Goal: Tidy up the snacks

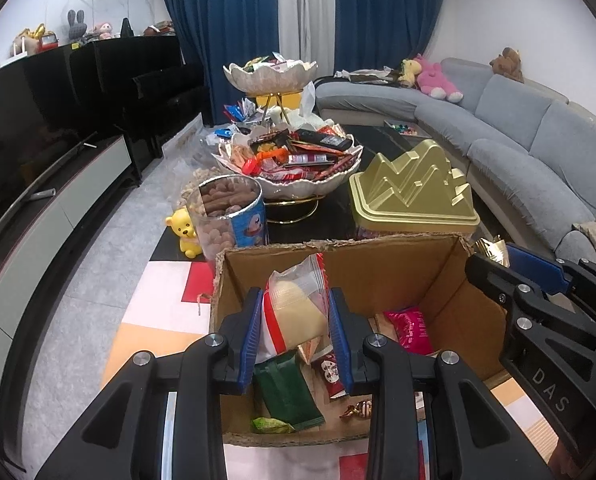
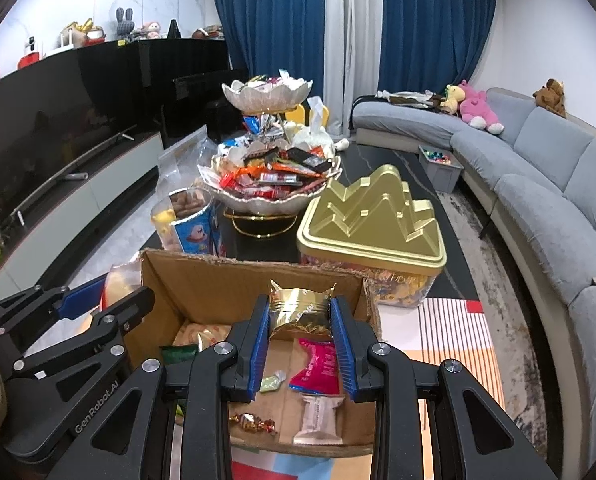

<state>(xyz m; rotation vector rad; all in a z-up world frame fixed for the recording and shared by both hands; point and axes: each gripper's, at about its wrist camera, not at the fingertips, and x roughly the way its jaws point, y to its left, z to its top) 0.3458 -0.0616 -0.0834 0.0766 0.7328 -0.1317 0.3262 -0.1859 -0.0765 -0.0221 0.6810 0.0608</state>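
An open cardboard box (image 1: 397,258) (image 2: 202,276) stands at the table's near end with several wrapped snacks on its floor: a pink packet (image 1: 411,330) (image 2: 317,366), a green packet (image 1: 286,390), a white bar (image 2: 319,418), a foil candy (image 2: 254,422). Above the box my left gripper (image 1: 296,334) is shut on a clear bag of pale yellow snack (image 1: 298,312). My right gripper (image 2: 299,338) is shut on a gold foil packet (image 2: 299,310) over the box. Each gripper shows at the other view's edge (image 1: 537,308) (image 2: 70,320).
Behind the box stand a gold mountain-shaped tin (image 1: 411,190) (image 2: 371,224), a tube of brown snacks (image 1: 232,214) (image 2: 188,218) and a two-tier bowl stand heaped with snacks (image 1: 294,160) (image 2: 270,176). A yellow bear figure (image 1: 186,232), grey sofa (image 1: 537,148), TV unit (image 1: 38,184).
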